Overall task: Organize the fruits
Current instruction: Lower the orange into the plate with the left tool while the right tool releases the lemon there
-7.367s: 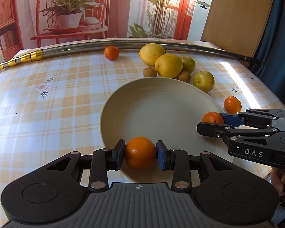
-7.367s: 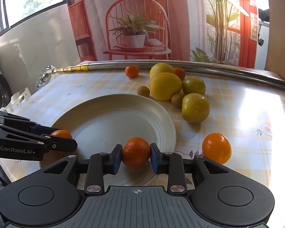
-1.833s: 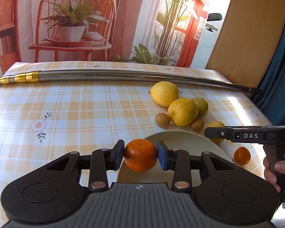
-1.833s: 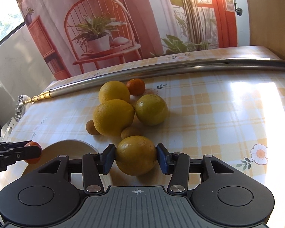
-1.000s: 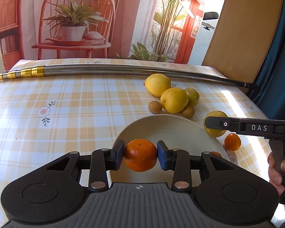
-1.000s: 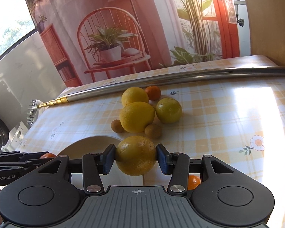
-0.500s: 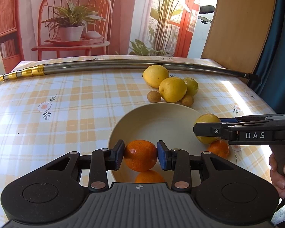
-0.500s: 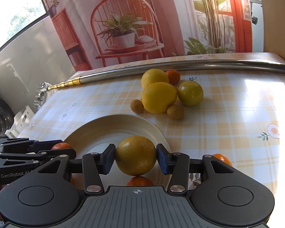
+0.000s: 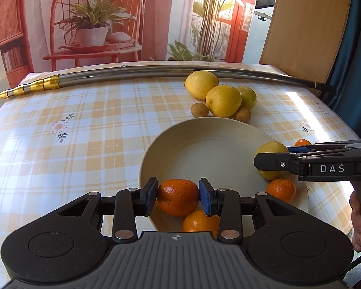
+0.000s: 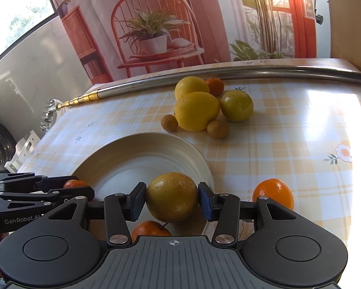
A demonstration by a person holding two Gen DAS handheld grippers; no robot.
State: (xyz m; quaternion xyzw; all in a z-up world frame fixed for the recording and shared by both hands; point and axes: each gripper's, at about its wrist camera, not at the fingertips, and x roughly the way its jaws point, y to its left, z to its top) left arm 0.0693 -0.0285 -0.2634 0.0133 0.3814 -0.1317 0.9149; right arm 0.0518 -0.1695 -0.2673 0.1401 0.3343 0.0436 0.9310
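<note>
The left gripper (image 9: 178,197) is clenched on a tangerine (image 9: 177,197), its blue pads pressed to both sides of the fruit, low in the centre of the left view and over the near rim of the plate (image 9: 204,149). Two more tangerines lie on the plate — one (image 9: 196,221) just below the held fruit, another (image 9: 281,189) at lower right. The right gripper (image 10: 172,201) grasps a yellow-green citrus (image 10: 172,197) at the plate's right edge; in the left view it enters from the right of the frame, held by a hand (image 9: 359,219). Another tangerine (image 10: 273,192) sits on the desk (image 10: 288,132) just right of the plate.

Beyond the plate, in the upper middle of the right view, stands a cluster: two lemons (image 10: 196,110), a green citrus (image 10: 237,106), a small orange (image 10: 214,86) behind, and two small brown fruits (image 10: 217,128) in front. A metal pole (image 9: 137,75) lies across the far side of the desk — gold-banded at its left end.
</note>
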